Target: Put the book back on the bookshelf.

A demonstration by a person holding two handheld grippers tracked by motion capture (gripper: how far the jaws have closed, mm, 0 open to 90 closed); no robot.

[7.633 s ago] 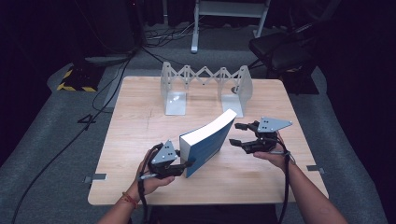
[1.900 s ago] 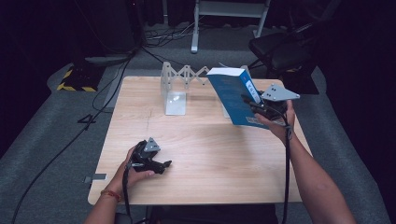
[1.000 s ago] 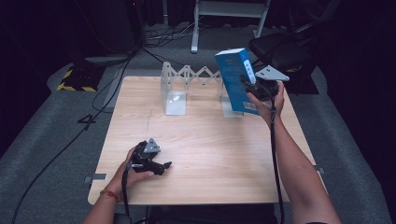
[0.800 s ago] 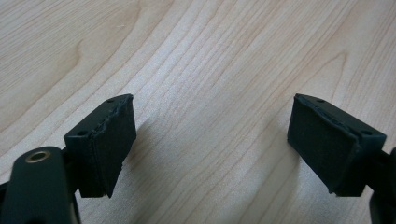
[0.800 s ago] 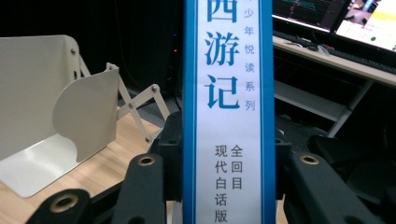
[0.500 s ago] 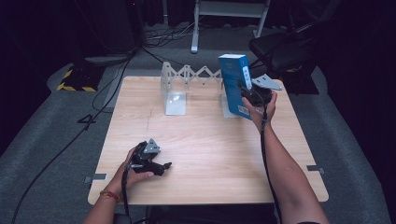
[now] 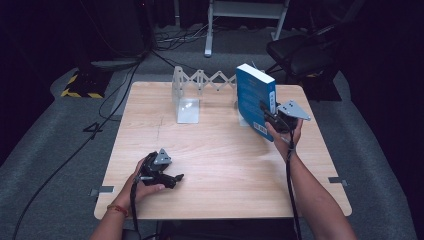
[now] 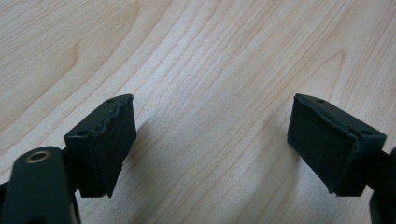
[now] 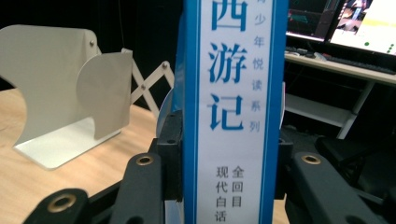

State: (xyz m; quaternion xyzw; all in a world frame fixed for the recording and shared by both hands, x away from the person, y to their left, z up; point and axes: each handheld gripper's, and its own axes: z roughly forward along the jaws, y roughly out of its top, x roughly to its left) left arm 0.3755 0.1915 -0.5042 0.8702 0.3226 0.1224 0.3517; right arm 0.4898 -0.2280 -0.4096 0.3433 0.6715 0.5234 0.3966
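Since the moment when both of our grippers flanked the blue book [image 7: 255, 101] near the front of the table [image 7: 215, 170], we have carried it with the right gripper [image 7: 272, 116] alone to the far right side and brought it down upright, close to the right end plate of the white expanding book rack [image 7: 200, 82]. Our right jaws are clamped on the book across its thickness, the blue and white spine facing us between the black pads [image 9: 170, 140] in the right gripper view, and they have not let go. From the high view we cannot tell whether the lower edge already rests on the table or on the rack's base plate, since the book hides that end. The rack's left end plate [image 7: 184, 97] stands well apart to the left, and the same curved plate [image 9: 70, 84] shows in the right gripper view. Our left gripper [image 7: 167, 177] rests near the front left of the table, jaws wide apart with nothing but bare wood [image 8: 205, 93] between them. We judge the carry and the standing-up as mostly done; what is left is to seat the book firmly between the plates, release it, and draw the right hand [image 7: 284, 136] back.
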